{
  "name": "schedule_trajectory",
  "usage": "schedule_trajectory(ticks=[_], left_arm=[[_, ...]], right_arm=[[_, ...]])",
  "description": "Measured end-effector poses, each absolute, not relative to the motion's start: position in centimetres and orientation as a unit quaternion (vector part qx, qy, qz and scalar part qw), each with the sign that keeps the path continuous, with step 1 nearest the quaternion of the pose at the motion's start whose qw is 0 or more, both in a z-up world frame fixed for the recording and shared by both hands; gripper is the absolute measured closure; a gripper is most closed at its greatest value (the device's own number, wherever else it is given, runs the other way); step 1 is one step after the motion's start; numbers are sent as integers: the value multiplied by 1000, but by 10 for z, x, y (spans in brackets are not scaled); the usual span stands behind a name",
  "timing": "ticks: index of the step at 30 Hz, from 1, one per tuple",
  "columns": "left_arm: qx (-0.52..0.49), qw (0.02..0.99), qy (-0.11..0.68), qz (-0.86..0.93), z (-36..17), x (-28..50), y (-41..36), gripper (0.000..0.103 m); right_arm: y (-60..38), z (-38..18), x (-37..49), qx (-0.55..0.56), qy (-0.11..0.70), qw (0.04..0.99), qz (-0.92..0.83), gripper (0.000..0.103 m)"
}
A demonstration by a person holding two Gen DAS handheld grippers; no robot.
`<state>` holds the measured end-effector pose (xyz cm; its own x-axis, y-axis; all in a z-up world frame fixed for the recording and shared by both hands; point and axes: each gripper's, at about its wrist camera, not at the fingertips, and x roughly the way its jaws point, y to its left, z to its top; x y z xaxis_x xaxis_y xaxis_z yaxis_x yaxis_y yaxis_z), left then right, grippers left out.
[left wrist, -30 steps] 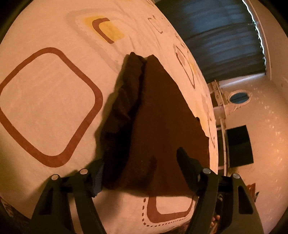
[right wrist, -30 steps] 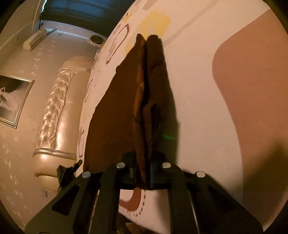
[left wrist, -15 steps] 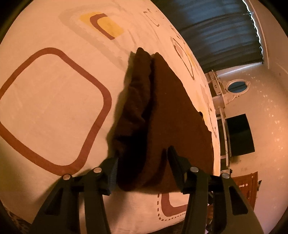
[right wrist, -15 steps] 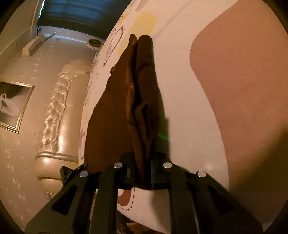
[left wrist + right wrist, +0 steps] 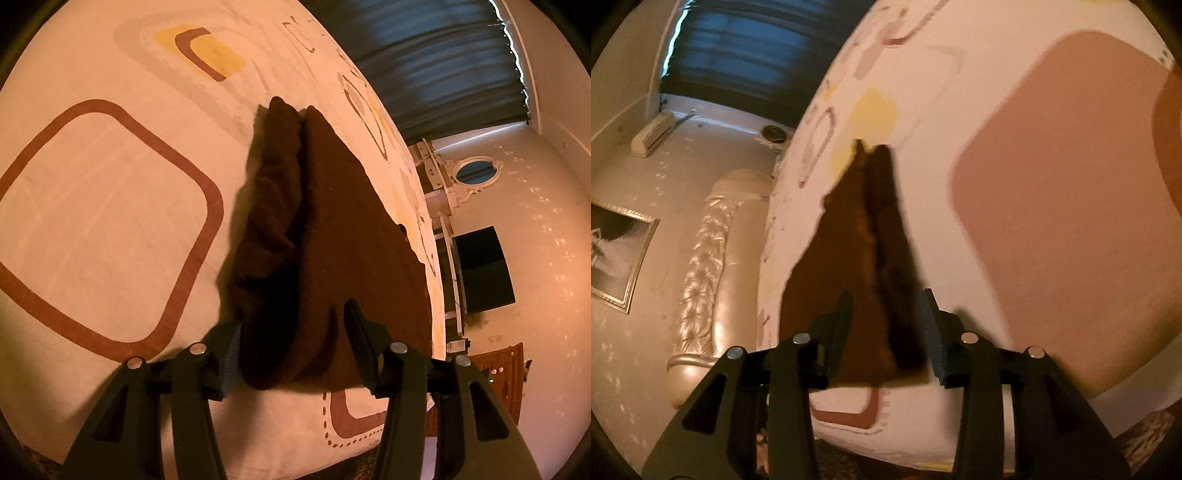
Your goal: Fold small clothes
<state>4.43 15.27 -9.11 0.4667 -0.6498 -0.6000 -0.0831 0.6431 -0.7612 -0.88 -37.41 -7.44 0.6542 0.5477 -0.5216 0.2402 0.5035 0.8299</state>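
A dark brown garment [image 5: 351, 229] lies on the patterned bed sheet [image 5: 110, 184], with one side folded over into a thick ridge that runs away from me. My left gripper [image 5: 291, 314] sits at the garment's near end. Its jaws are drawn in around the bunched ridge, the left pad against the ridge's side and the right finger down on the flat layer. In the right wrist view the same garment [image 5: 842, 251] rests on the sheet [image 5: 1052, 203]. My right gripper [image 5: 886, 295] is opening, the ridge between its fingers and both pads clear of it.
The near edge of the bed curves just below both grippers. A tufted pale headboard [image 5: 701, 266], a framed picture [image 5: 617, 251] and a wall air conditioner [image 5: 652, 134] stand to the left. Dark curtains [image 5: 424, 55] and a black screen [image 5: 480, 269] are on the right.
The left jaws narrowed from wide apart to snug around the ridge's near end. The right jaws, earlier pinched on the ridge, have spread off it and the gripper has drawn back.
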Motion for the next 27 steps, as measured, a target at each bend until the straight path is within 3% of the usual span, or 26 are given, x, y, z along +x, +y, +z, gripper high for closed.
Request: schedule_trajectory(ticks=[7,15,18,20,22,27], left_arm=[[-380,771,475,-189,-91,42,153,48],[-387,768,475,-190,-91,43,154,47],[-389,766,474,-191,-91,44,154,46],[-395,763,471,-199,-90,44,154,40],[-412,753,464,-218,-86,43,156,24],[-455,732,453,-230,-80,47,173,19]], right_arm=[[-303,-43,7,443,413,776,175,64],[-199,-53,32,418,449,749,250,63],[-175,-60,35,404,461,747,257,55],[-163,-72,34,379,485,752,236,54],[-157,-87,31,360,499,755,227,54],[-153,-84,24,326,490,774,233,53]])
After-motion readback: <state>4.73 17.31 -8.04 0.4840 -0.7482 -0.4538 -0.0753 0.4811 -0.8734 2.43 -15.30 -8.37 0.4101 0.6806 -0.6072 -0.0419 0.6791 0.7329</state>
